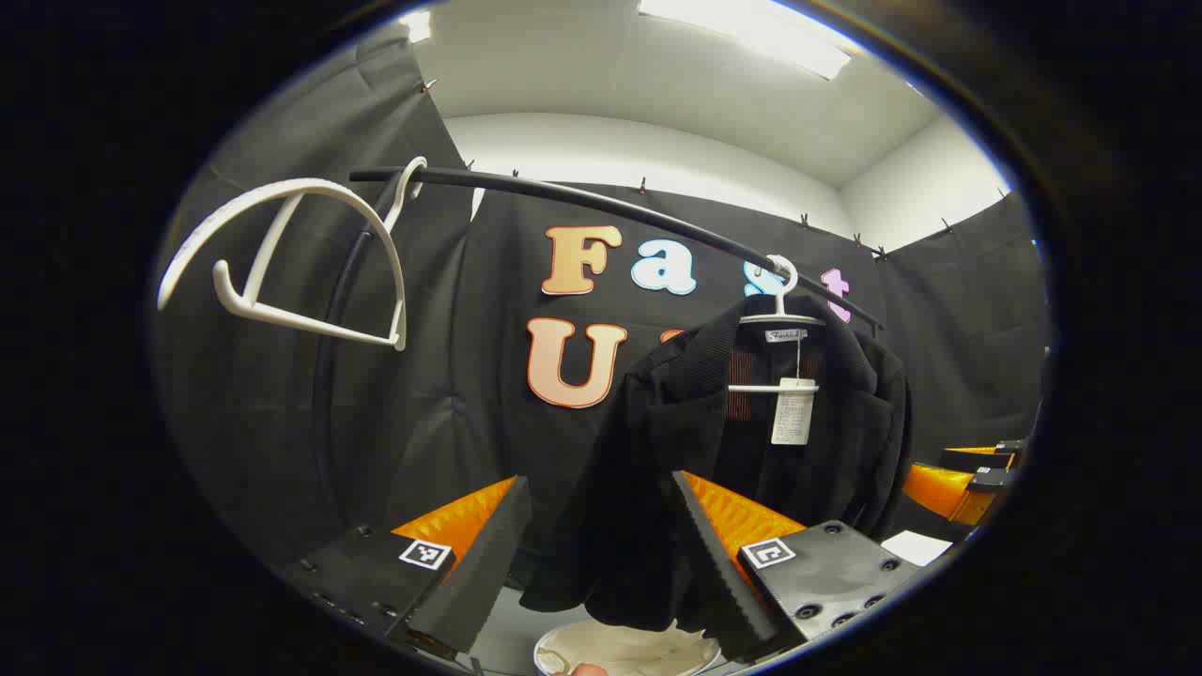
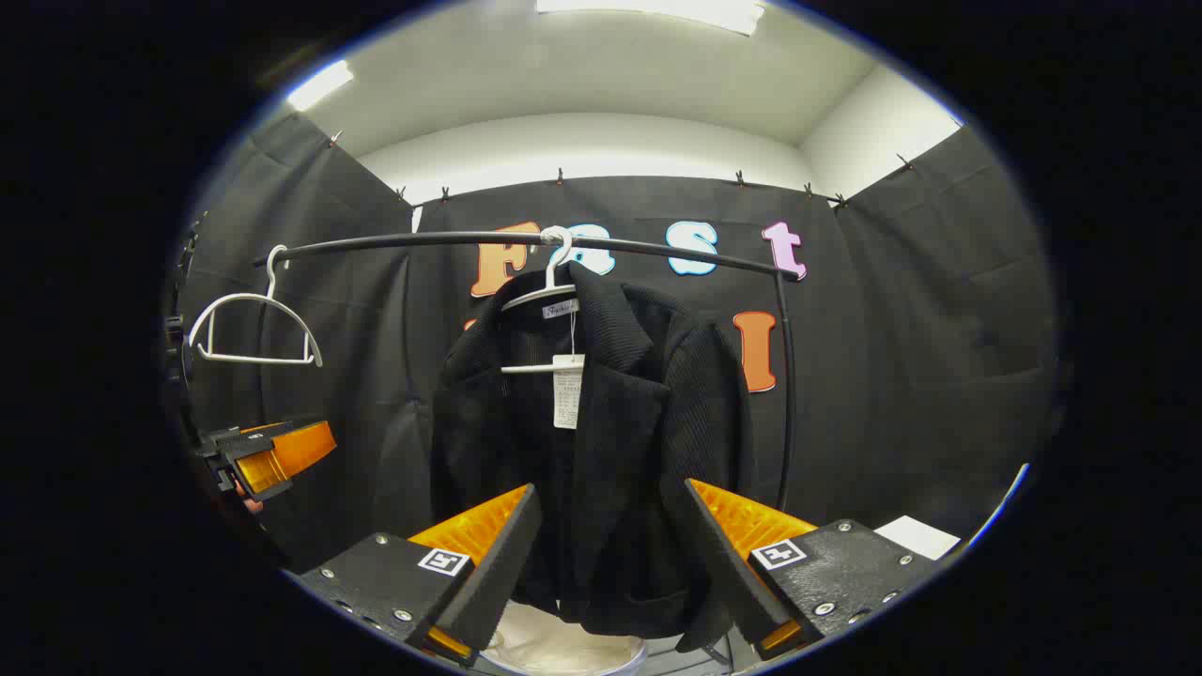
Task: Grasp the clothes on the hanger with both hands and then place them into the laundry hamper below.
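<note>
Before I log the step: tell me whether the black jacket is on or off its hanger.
On. The black jacket hangs from the white hanger hooked over the rail, above the hamper.

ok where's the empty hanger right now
The empty white hanger hangs at the left end of the black rail in the right gripper view, well left of the black jacket; in the left gripper view it looms upper left.

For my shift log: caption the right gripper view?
Open right gripper faces black jacket hanging on rail, hamper below.
</note>
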{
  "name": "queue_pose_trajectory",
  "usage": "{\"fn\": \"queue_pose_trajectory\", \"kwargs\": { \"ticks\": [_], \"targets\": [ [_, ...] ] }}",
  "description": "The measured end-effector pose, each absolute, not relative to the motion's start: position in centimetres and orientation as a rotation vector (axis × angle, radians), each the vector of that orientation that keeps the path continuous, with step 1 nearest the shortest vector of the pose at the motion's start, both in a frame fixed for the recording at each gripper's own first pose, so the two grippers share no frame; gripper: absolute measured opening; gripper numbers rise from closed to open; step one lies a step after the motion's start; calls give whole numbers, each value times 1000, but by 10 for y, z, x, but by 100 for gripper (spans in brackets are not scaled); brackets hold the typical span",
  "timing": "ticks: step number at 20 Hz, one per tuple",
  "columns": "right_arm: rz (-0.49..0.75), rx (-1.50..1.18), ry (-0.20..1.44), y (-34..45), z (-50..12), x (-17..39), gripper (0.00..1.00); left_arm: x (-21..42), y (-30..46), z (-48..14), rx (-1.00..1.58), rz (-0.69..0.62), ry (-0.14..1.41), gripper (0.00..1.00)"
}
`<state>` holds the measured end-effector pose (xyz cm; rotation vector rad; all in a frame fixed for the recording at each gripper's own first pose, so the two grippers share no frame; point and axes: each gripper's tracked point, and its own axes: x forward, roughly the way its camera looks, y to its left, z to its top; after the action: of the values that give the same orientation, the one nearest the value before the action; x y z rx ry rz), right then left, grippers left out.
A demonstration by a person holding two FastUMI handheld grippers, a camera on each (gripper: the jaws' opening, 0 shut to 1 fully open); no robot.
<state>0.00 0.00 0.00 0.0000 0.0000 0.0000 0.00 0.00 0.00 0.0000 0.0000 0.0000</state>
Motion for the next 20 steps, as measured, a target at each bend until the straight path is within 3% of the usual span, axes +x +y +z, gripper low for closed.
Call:
{"fn": "queue_pose_trajectory", "kwargs": {
  "ticks": [6, 7, 8, 20],
  "targets": [
    [-6, -3, 10, -2, -4, 0, 93, -1, 1, -1, -1, 0, 2, 93],
    [-7, -3, 11, -2, -5, 0, 93, -2, 1, -1, -3, 0, 1, 93],
    [-8, -3, 11, -2, -5, -1, 93, -2, 1, 0, -5, 0, -1, 100],
    [-9, -1, 25, -3, -12, -1, 93, 0, -1, 1, 4, -2, -7, 96]
  ]
}}
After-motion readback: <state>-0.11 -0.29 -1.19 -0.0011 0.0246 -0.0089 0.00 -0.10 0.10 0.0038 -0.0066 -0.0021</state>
